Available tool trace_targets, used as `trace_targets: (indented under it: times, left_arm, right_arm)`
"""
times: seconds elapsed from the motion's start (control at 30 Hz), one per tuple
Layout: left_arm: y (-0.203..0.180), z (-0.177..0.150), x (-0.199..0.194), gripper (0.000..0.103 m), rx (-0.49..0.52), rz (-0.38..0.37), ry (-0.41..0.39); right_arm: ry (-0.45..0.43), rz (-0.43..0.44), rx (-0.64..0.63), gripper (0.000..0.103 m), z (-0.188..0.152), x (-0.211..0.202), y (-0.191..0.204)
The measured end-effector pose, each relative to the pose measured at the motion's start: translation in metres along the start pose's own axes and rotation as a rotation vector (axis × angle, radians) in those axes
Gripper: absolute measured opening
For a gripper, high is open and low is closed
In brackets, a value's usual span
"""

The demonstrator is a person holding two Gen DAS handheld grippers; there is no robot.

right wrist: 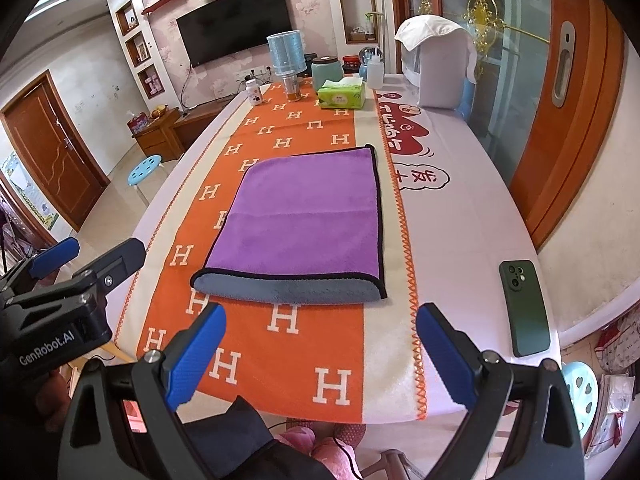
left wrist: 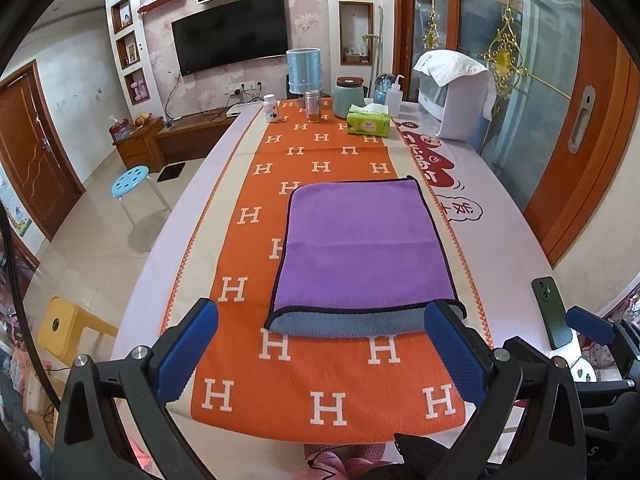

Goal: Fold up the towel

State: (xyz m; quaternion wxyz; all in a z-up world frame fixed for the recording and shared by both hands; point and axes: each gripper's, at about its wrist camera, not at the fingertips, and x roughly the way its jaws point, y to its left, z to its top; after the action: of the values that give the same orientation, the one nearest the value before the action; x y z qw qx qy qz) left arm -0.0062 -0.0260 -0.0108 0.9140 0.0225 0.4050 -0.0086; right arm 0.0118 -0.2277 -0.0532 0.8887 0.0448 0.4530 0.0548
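A purple towel [left wrist: 360, 248] with a black hem lies flat and folded on the orange H-patterned cloth [left wrist: 320, 396]; its grey underside shows along the near edge. It also shows in the right wrist view [right wrist: 308, 220]. My left gripper [left wrist: 320, 352] is open and empty, just short of the towel's near edge. My right gripper [right wrist: 320, 352] is open and empty, a little nearer than the towel's near edge. The left gripper also shows in the right wrist view [right wrist: 86, 254] at the left. The right gripper's blue fingertip [left wrist: 588, 324] shows in the left wrist view.
A dark green phone [right wrist: 524, 308] lies right of the cloth near the table's right edge. At the far end stand a green tissue box [right wrist: 342, 96], jars, bottles and a white appliance [right wrist: 440, 64]. Stools [left wrist: 130, 184] stand left of the table.
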Motion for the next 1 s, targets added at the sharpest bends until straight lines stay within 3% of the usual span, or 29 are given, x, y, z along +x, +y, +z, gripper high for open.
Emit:
trace_targets:
  times: [0.27,0.67,1.0]
  left_arm:
    - [-0.012,-0.01,0.004,0.102,-0.024,0.039,0.025]
    - [0.006,-0.009,0.012,0.102,-0.04,0.066,0.018]
    - [0.021,-0.004,0.037,0.102,0.043,0.006,0.023]
  right_arm:
    - [0.013,0.039,-0.028,0.091,-0.005,0.007,-0.016]
    - [0.006,0.086,-0.077,0.083,0.004,0.016,-0.026]
    - [0.008,0.09,-0.095,0.071,0.012,0.034,-0.035]
